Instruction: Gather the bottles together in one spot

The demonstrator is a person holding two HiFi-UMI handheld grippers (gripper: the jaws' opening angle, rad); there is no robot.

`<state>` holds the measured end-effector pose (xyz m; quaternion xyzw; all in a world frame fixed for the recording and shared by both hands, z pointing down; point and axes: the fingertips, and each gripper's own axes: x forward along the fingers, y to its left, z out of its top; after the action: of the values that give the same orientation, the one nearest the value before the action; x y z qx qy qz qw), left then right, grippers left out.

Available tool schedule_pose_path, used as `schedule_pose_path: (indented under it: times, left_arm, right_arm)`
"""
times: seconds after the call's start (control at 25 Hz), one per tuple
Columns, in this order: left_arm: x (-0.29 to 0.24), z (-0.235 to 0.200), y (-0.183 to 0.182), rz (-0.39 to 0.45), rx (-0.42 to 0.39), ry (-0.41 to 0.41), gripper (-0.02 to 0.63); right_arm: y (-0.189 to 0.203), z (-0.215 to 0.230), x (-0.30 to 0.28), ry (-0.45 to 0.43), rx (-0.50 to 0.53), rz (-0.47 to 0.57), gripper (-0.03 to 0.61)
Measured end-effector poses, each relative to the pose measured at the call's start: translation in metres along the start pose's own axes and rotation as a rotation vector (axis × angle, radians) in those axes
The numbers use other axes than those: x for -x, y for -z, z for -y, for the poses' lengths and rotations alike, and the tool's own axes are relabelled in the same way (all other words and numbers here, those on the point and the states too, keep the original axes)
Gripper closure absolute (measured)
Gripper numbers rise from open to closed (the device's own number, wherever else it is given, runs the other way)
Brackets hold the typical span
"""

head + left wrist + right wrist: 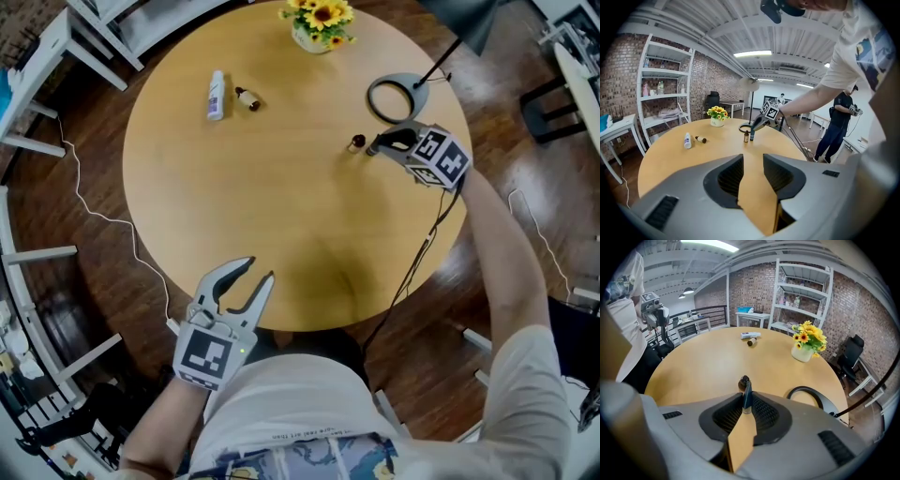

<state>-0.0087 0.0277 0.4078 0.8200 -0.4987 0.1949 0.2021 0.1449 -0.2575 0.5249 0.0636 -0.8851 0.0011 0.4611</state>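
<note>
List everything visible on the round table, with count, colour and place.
table: one, light wood, centre
white bottle: one, white, lying, far left side
slim bottle: one, dark teal, held, right side
small brown bottles: two, brown; one lying by the white bottle, one upright by the slim bottle
flower vase: one, yellow flowers, far edge
ring base: one, black, far right side
left hand-held gripper: one, grey, near edge, open, empty
right hand-held gripper: one, grey, shut on the slim bottle
</note>
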Motion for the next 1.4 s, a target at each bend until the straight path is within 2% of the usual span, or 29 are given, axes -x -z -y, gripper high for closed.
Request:
schedule_pose_path:
  times: [0.44, 0.6, 0.96, 1.2, 1.4]
  left_arm:
    - [-0.007, 0.005, -0.004, -0.003, -0.003, 0.006, 0.479]
    - [-0.009, 0.007, -0.006, 0.001, -0.013, 0.011, 0.479]
    - [-0.011, 0.01, -0.009, 0.006, -0.028, 0.023, 0.479]
    - [-0.01, 0.017, -0.017, 0.02, -0.053, 0.043, 0.479]
    - [-0.003, 0.025, -0.024, 0.034, -0.052, 0.048, 0.479]
  right_arm:
    - [0.001, 0.004, 0.002, 0.012, -0.031, 0.018, 0.469]
    - [0.003, 0.005, 0.005, 0.015, -0.033, 0.008, 0.432]
    - [0.004, 0.007, 0.025, 0.053, -0.065, 0.036, 0.413]
    - [0.008, -0.008, 0.066, 0.109, -0.098, 0.075, 0.414]
    - [0.011, -0.049, 0.111, 0.155, -0.151, 0.143, 0.414]
